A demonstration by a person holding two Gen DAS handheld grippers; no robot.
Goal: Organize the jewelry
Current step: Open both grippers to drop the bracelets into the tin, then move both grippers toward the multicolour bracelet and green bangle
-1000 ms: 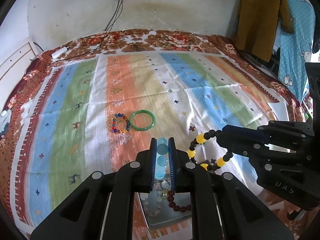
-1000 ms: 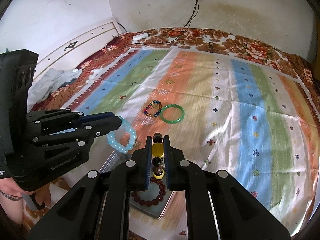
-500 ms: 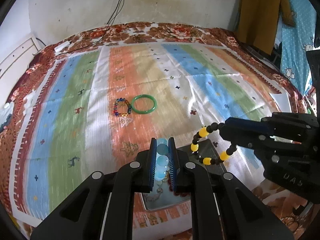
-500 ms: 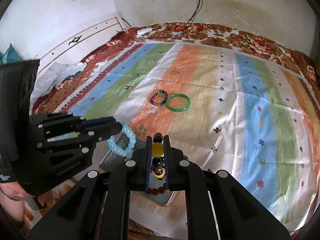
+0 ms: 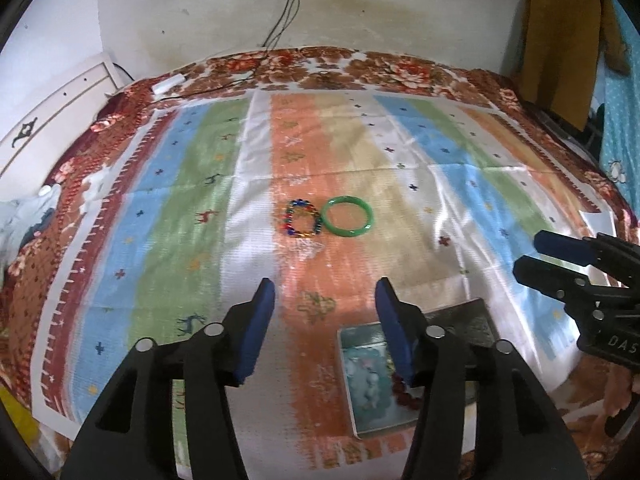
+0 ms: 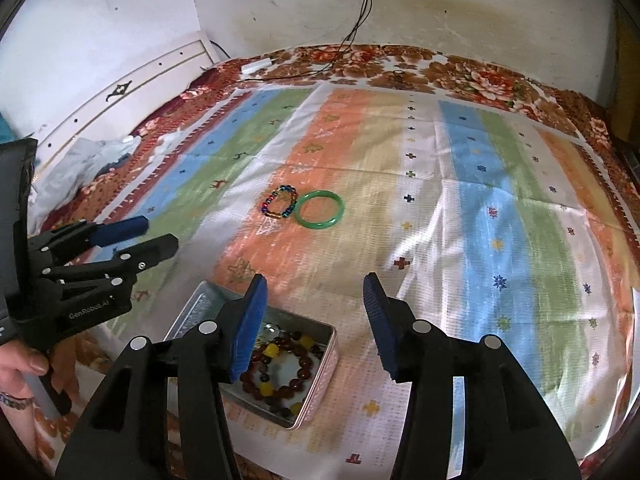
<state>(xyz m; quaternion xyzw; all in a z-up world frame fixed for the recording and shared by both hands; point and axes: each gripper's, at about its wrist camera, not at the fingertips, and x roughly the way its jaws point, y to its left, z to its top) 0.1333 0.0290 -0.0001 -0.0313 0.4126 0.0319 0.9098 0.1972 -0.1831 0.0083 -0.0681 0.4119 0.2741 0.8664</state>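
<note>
A metal tin lies open on the striped sheet near its front edge, also in the left wrist view. It holds the yellow-and-dark bead bracelet, a dark red bead bracelet and the pale blue bracelet. A green bangle and a multicoloured bead bracelet lie side by side mid-sheet. My left gripper is open and empty above the tin's left side. My right gripper is open and empty above the tin's right edge.
The bed's striped sheet has a floral border. A white charger and black cables lie at the far left corner under a wall socket. A white headboard and crumpled cloth are at left. Clothes hang at right.
Both grippers opened and let go of their bracelets, which now lie in the tin. Both grippers have lifted and pulled back a little.
</note>
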